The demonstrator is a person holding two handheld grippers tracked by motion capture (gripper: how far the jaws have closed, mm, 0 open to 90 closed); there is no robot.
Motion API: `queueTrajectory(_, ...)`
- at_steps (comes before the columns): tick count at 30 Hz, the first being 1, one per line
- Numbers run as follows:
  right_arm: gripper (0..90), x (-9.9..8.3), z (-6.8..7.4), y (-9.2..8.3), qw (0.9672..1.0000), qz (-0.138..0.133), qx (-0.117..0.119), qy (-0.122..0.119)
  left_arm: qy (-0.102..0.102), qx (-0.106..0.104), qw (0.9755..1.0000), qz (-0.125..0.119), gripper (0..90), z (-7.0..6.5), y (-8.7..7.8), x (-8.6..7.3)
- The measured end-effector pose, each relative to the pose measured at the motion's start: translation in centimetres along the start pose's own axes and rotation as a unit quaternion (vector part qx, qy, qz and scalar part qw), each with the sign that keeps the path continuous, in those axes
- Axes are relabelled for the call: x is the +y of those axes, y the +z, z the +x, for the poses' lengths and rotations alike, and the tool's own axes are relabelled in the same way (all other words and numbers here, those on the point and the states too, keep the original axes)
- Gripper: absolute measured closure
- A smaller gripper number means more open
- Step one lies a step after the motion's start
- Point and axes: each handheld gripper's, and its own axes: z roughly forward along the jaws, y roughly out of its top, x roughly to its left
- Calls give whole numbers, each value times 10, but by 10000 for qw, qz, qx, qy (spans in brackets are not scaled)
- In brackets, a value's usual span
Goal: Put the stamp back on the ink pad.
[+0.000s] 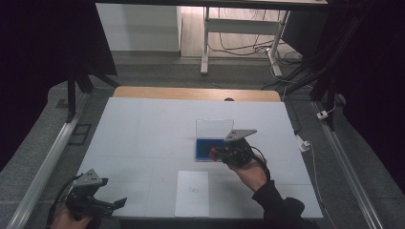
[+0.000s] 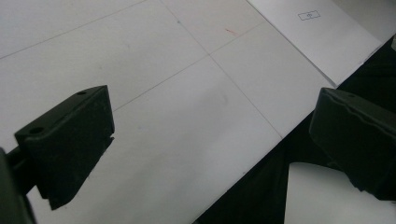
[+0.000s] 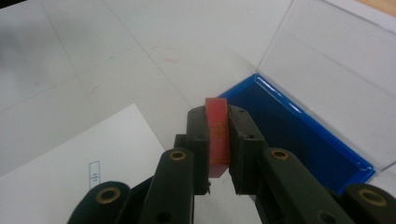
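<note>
My right gripper (image 3: 218,122) is shut on a small red block (image 3: 218,133) with gold marks, pinched upright between its black jaws. In the high view that right gripper (image 1: 216,153) hovers at the near left corner of an open blue case (image 1: 203,149) whose clear lid (image 1: 214,128) stands up behind it. The blue case (image 3: 299,133) lies just right of the held block. A white paper sheet (image 1: 192,193) with a small printed box lies near the table's front edge. My left gripper (image 1: 119,202) stays low at the front left, jaws open and empty over the white table.
The white tabletop (image 1: 143,133) has thin grid lines and a wooden strip (image 1: 196,93) along its far edge. Metal rails (image 1: 47,162) run down both sides. A white desk frame and cables (image 1: 239,43) stand on the floor beyond.
</note>
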Motion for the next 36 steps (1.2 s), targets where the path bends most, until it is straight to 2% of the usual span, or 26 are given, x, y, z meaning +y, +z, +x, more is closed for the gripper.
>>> queueTrajectory(11, 796, 2, -12, 4, 9997, 1, -224, 42, -2, 3, 10000, 3, 5, 0, 0, 0)
queueTrajectory(31, 796, 7, -32, 29, 9978, 320, -576, 14, -12, 8, 10000, -2, 6, 0, 0, 0)
queueTrajectory(36, 796, 7, -34, 37, 9975, 370, -604, 6, -15, 8, 10000, -2, 6, 0, 0, 0)
